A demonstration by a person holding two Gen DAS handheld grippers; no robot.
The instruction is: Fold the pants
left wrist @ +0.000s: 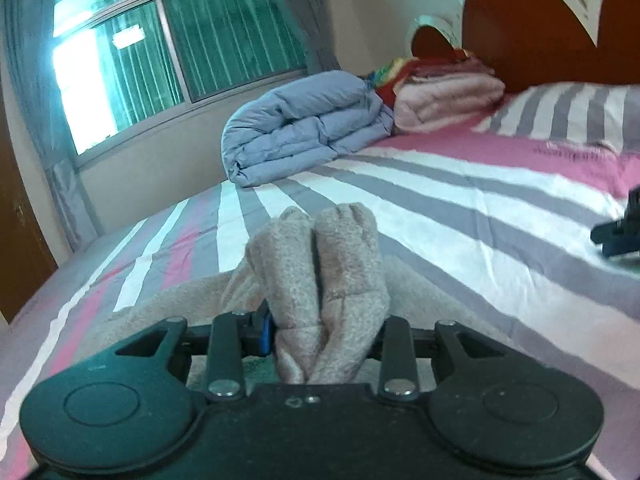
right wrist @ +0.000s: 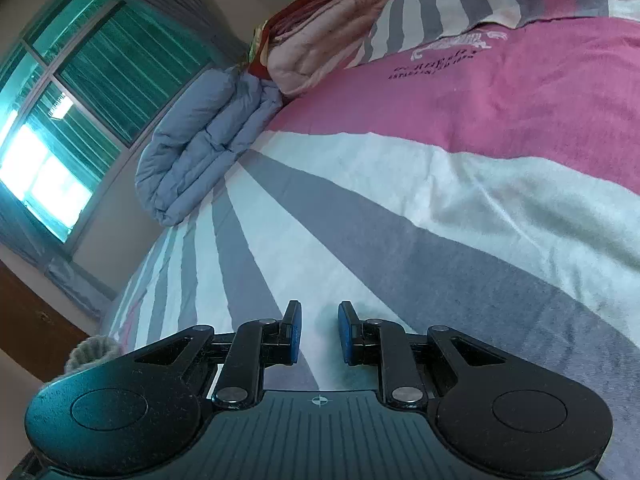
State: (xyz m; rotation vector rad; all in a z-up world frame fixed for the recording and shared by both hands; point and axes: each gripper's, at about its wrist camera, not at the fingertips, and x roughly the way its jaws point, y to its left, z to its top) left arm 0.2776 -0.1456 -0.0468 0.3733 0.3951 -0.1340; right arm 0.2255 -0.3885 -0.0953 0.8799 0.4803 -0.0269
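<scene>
Striped bedding in grey, white and pink covers the bed [right wrist: 440, 208], with a folded blue duvet [left wrist: 304, 128] and a pink quilt [left wrist: 448, 104] stacked near the headboard under the window.

The left tool [left wrist: 324, 332] is clenched on a bunched fold of the fuzzy beige pants [left wrist: 320, 264], which stand up between its jaws while the rest of the fabric spreads on the bed below. The right tool [right wrist: 319, 332] is released, its blue pads [right wrist: 294, 334] apart over bare sheet, holding nothing; only a small beige edge of the pants shows at its far left.

This looks like a fold in progress, one side lifted. The next move probably calls for the right tool to find a matching edge, so both can carry the fabric over evenly.

How the pants lie overall, legs or waistband, cannot be made out: the left tool's body hides most of them.
</scene>
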